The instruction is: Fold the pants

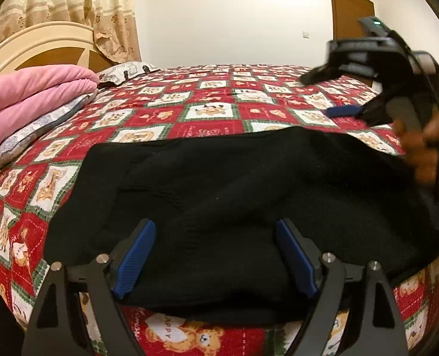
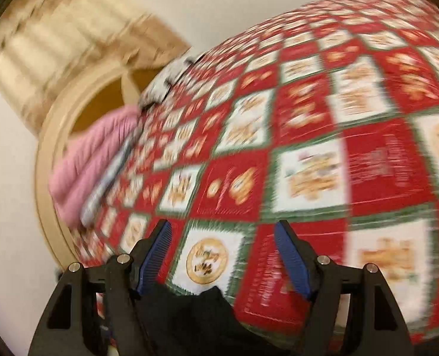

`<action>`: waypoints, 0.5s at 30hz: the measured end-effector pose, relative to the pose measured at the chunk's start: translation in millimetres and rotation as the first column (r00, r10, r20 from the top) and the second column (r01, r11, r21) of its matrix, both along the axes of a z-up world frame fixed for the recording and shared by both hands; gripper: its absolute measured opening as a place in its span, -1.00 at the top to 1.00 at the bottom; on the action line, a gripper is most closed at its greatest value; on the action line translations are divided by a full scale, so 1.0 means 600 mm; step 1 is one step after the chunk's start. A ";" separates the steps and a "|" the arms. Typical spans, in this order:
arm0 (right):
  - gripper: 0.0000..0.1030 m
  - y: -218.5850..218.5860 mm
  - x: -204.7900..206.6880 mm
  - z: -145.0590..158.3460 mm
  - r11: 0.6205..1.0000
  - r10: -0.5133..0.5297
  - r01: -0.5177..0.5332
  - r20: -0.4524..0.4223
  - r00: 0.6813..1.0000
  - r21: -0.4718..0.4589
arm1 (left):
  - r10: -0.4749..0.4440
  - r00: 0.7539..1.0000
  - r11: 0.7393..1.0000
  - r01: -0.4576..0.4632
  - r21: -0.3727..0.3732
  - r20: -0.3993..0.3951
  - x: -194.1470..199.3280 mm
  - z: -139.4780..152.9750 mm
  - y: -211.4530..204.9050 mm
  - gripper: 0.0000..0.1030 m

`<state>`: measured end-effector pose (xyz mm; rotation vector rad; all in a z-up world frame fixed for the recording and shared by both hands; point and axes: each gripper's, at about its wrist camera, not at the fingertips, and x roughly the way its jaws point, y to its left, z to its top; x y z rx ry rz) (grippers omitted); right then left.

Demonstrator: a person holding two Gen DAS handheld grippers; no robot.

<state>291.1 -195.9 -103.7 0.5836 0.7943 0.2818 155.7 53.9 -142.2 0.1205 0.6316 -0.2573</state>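
Black pants are spread across the red teddy-bear quilt of a bed, a folded edge lying between the blue pads of the left gripper, whose jaws are held wide apart and are not pressed on the cloth. Over the far right of the pants, the right gripper is seen raised with jaws parted and nothing pinched. Folded pink bedding is stacked by the headboard.

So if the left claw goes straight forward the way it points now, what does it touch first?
Most likely the black knit pants: the open left claw already straddles them and points down onto the cloth. Depth is hard to judge, so contact may be near.
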 end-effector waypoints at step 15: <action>-0.43 -0.456 -0.249 0.039 0.565 -0.735 0.576 -0.042 0.677 -0.590 | 0.065 0.997 0.998 -0.064 0.022 -0.039 0.010 0.003 -0.008 -0.87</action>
